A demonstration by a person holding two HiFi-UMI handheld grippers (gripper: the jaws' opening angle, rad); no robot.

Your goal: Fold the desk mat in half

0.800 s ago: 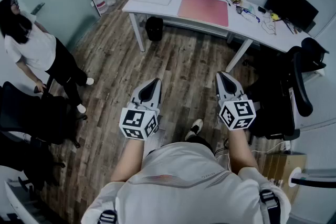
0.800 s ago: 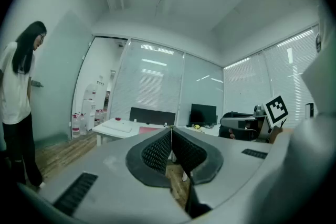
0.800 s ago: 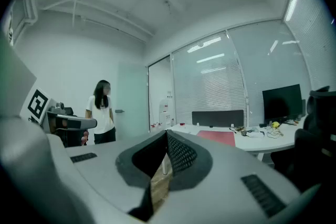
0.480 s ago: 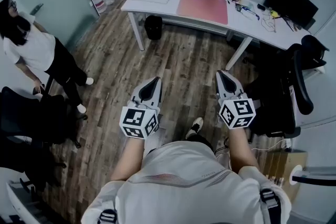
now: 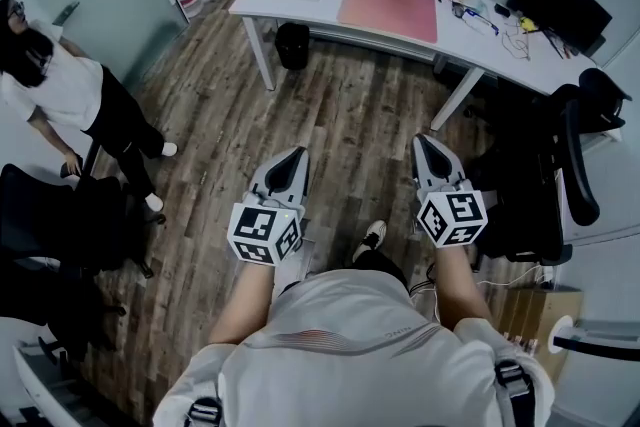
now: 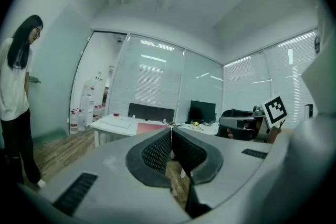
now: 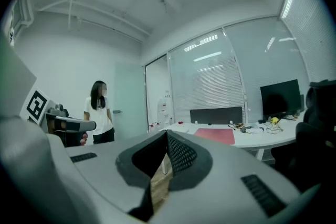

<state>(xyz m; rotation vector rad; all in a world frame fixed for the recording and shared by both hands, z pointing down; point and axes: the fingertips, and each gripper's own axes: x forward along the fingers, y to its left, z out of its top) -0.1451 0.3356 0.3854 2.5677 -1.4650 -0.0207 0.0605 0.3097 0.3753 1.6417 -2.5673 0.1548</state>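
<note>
A pink desk mat (image 5: 389, 9) lies flat and unfolded on a white desk (image 5: 300, 7) at the far side of the room; it also shows as a pink strip in the left gripper view (image 6: 149, 127) and in the right gripper view (image 7: 216, 136). My left gripper (image 5: 297, 155) and right gripper (image 5: 420, 142) are held level side by side over the wooden floor, well short of the desk. Both are shut with nothing between the jaws, tips meeting in the left gripper view (image 6: 170, 128) and the right gripper view (image 7: 167, 134).
A person in a white top (image 5: 55, 85) stands at the left. Black office chairs (image 5: 545, 175) stand at the right and another (image 5: 60, 225) at the left. A monitor (image 5: 558, 8), cables and small items lie on the desk's right part. A black bin (image 5: 293, 46) sits under the desk.
The desk and mat have slid slightly up in the head view. The grippers keep their pose and stay shut.
</note>
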